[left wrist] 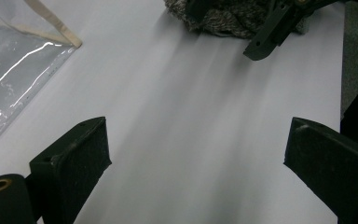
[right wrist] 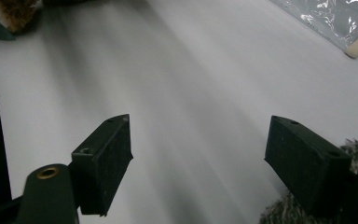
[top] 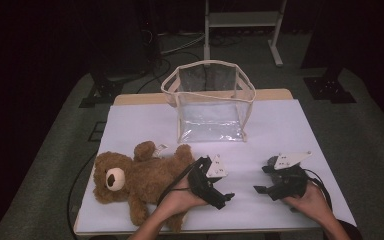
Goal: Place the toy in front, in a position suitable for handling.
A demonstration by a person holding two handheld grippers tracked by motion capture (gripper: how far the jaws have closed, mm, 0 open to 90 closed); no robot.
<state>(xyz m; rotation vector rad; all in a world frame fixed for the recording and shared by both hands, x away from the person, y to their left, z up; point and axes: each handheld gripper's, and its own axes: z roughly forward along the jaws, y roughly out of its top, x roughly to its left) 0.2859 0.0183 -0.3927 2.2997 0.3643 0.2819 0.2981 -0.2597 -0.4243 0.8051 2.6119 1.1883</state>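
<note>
High view: the teddy bear's near leg is partly covered by the person's left forearm at the table's near edge; both forearms are cut off by the picture's bottom edge. Left gripper view: the transparent bag is cut by the left edge, and a grey fuzzy thing by the top edge; what it is cannot be told. Right gripper view: the tabletop is blurred, and the bag's corner is cut off at the upper right.

A white tabletop carries a brown teddy bear lying at its left (head toward the edge) and a clear bag standing at the back.
</note>
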